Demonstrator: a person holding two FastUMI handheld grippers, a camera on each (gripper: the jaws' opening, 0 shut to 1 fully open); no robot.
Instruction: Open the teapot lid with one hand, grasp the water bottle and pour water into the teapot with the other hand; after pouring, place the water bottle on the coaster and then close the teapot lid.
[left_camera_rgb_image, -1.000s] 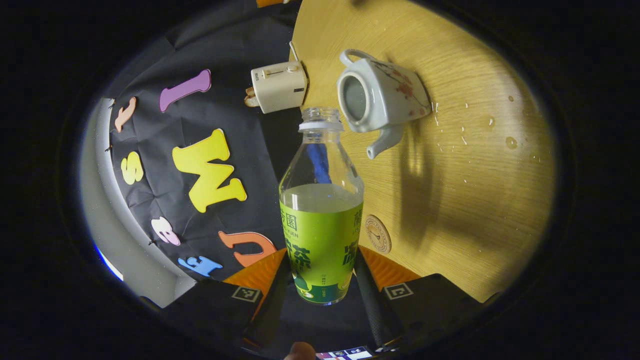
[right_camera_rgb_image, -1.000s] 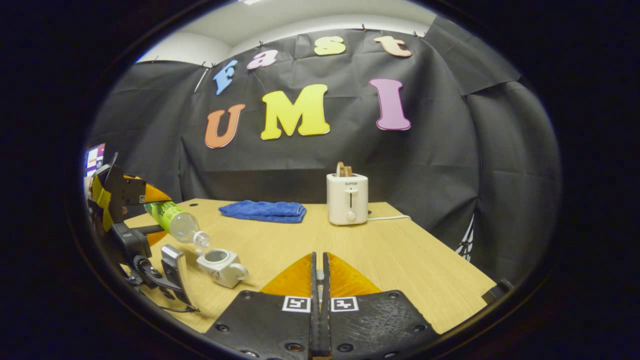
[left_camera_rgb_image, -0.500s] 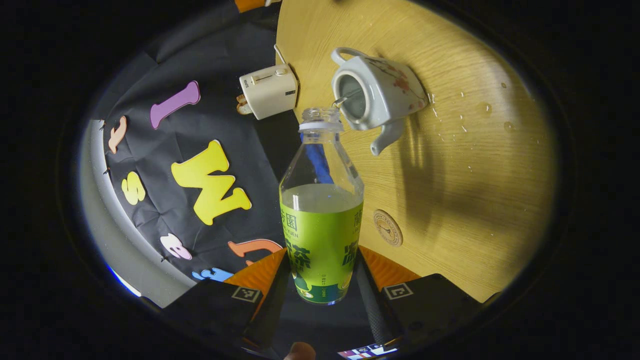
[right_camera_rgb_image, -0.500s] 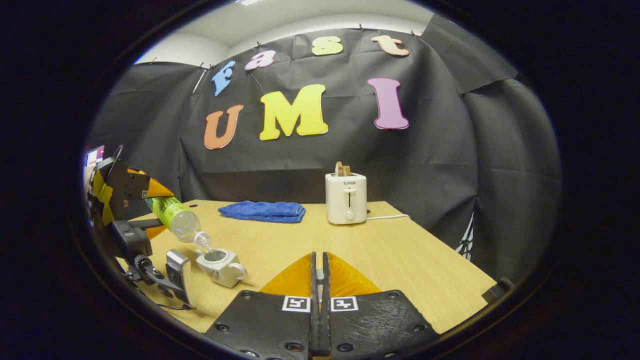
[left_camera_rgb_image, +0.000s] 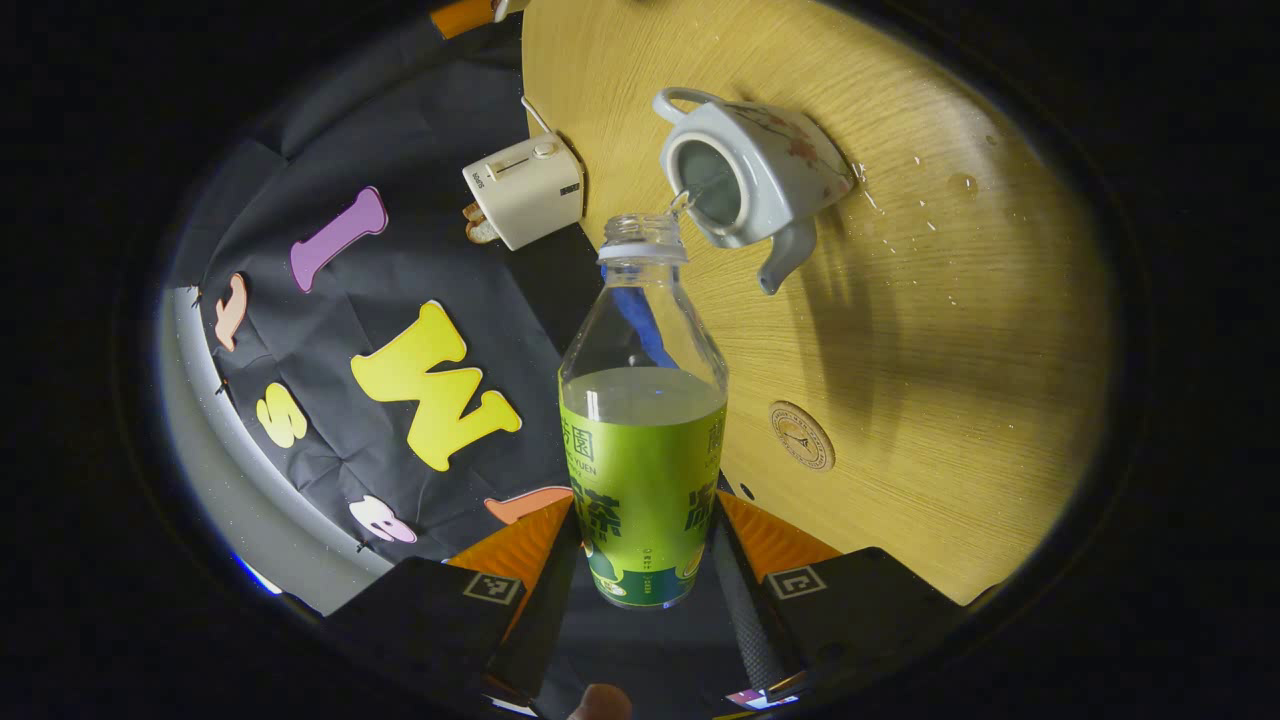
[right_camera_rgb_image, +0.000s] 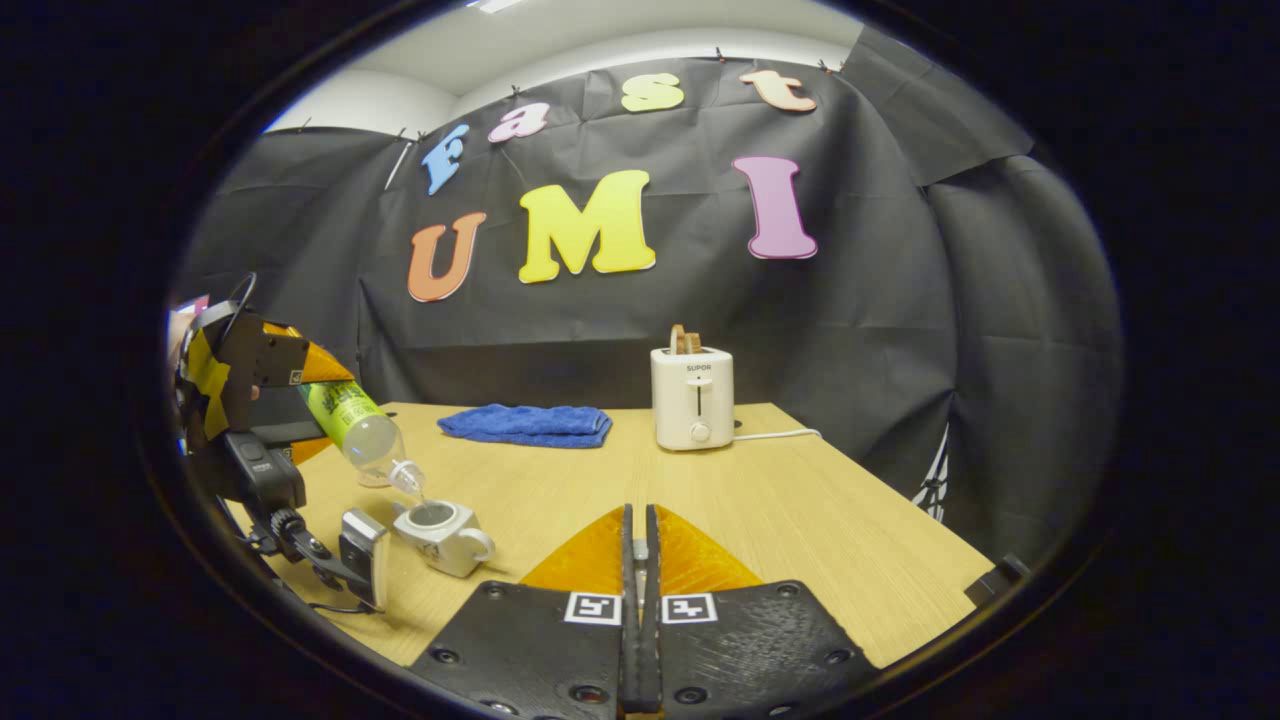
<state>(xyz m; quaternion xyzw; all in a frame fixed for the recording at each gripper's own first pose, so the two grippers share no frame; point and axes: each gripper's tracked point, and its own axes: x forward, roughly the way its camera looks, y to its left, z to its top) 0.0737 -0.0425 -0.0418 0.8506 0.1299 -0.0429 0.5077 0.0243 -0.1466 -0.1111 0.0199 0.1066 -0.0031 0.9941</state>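
At twelve o'clock on our wooden table (right_camera_rgb_image: 800, 500) we see a white toaster (right_camera_rgb_image: 692, 398); at eleven, a folded blue towel (right_camera_rgb_image: 527, 424).

Light is falling from overhead, and the wooden table (left_camera_rgb_image: 930, 330) is glowing warm yellow in the left gripper view, while its edges are fading into darkness. A long soft shadow is stretching across the wood below the teapot (left_camera_rgb_image: 750, 170), and spilled drops near it are catching small glints. The water bottle (left_camera_rgb_image: 643, 420) is staying sharp, with a thin bright streak gleaming on its clear shoulder. In the right gripper view the lighting is looking cooler and flatter (the pale ceiling strip at the top is showing brightest). Fisheye distortion is bending the tabletop and the cloth wall strongly toward the rims, where detail is softening slightly.
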